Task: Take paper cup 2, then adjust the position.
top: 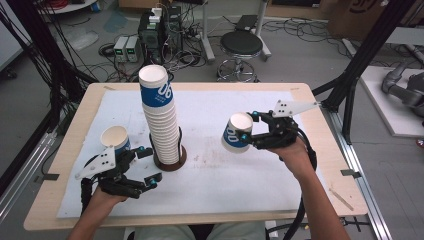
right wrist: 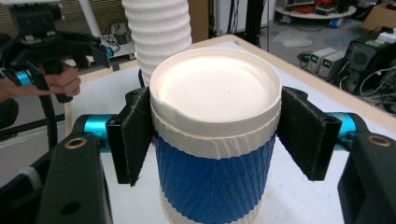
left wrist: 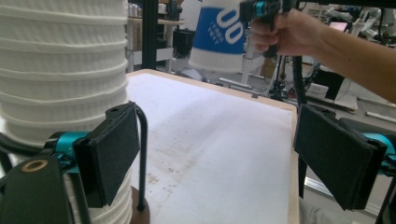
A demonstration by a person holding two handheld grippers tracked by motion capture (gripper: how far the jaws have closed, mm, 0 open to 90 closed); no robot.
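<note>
Gripping ribbed paper cup (right wrist: 212, 154), right claw (right wrist: 215, 126)

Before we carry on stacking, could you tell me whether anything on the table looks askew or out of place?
Yes: the tall stack of cups leans left toward its top above its brown base. The cup in the right gripper looks undamaged.

held cup (left wrist: 218, 35): white "00" on the blue band; smaller print beneath it too blurred to read
same held cup, high view (top: 235, 133): "00" again, facing the tall cup stack
tall cup stack (top: 161, 117): top cup's blue band carries a white "00"-type mark, tilted; small white print under it illegible
cardboard box (top: 361, 15), far right of the stack: dark print, cut off, unreadable
</note>
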